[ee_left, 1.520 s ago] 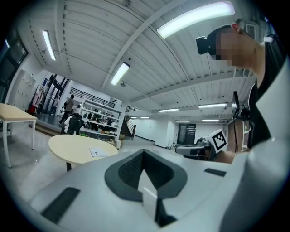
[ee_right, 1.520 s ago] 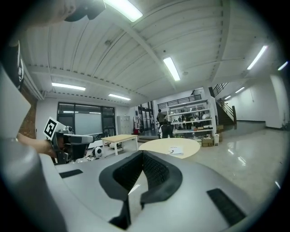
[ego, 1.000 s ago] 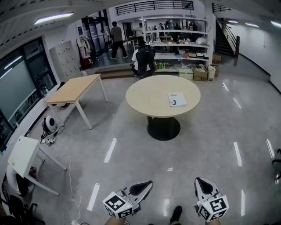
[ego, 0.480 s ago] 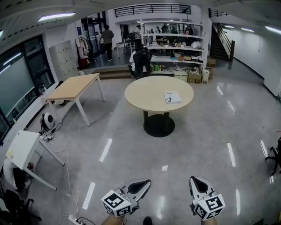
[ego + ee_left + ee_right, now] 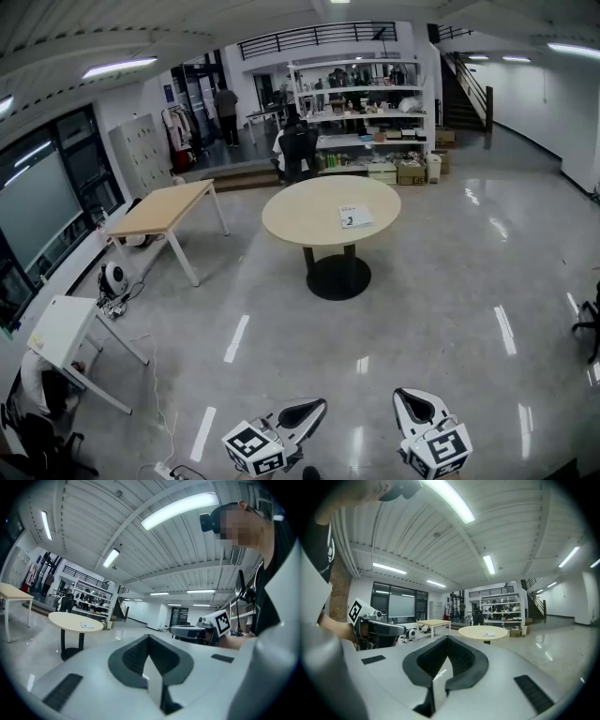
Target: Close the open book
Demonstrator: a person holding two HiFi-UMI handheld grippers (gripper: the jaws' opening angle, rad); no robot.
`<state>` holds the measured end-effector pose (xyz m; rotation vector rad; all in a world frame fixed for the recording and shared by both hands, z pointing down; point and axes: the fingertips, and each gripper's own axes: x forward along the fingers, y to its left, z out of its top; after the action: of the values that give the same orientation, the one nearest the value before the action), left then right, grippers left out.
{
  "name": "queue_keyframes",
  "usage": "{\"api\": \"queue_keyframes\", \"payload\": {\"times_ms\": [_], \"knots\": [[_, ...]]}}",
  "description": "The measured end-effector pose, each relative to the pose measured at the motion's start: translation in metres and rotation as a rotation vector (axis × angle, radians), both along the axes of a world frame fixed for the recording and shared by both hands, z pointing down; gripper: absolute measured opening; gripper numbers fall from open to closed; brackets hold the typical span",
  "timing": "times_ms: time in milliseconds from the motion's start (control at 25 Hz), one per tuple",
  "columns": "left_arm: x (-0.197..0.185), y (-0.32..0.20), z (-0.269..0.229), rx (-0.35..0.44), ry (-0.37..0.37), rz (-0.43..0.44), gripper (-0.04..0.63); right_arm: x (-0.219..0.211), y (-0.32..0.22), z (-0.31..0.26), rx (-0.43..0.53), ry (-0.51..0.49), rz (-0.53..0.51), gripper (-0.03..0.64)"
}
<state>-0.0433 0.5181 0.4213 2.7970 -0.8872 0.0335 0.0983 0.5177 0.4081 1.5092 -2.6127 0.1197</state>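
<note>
Far from desk [image 5: 298, 208], you are holding left fingers [image 5: 302, 411], right fingers [image 5: 414, 407] shut, empty; hard push could slide book [image 5: 354, 217] off.

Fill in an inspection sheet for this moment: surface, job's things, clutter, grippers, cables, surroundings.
Surface: round beige table on a black pedestal, far ahead on the glossy grey floor.
Job's things: white book lying on the table's right half; too far off to tell whether it is open.
Clutter: nothing seen on the table besides the book.
Grippers: left gripper and right gripper low in the head view, fingers together, nothing between them, far short of the table.
Cables: white cable trailing across the floor at left.
Surroundings: rectangular wooden table with white legs, white shelving rack, black office chair, staircase.
</note>
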Motion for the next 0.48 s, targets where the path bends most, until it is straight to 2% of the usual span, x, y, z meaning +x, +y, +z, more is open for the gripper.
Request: {"api": "queue_keyframes", "payload": {"times_ms": [80, 200, 280, 400, 480], "knots": [[0.008, 0.007, -0.003, -0.004, -0.009, -0.003, -0.002, 0.008, 0.006, -0.007, 0.009, -0.023, 0.013, -0.002], [0.014, 0.024, -0.01, -0.003, -0.006, 0.028, -0.002, 0.01, 0.017, -0.021, 0.029, 0.001, 0.013, -0.002], [0.013, 0.034, -0.014, 0.015, -0.017, 0.046, -0.002, 0.014, 0.022, -0.016, 0.014, -0.032, 0.032, -0.002], [-0.003, 0.038, -0.021, 0.033, -0.025, 0.03, -0.002, 0.011, 0.029, -0.014, -0.004, -0.098, 0.063, -0.002], [-0.017, 0.037, -0.027, 0.052, -0.025, 0.011, -0.002, 0.001, 0.031, -0.019, 0.007, -0.099, 0.055, -0.002]]}}
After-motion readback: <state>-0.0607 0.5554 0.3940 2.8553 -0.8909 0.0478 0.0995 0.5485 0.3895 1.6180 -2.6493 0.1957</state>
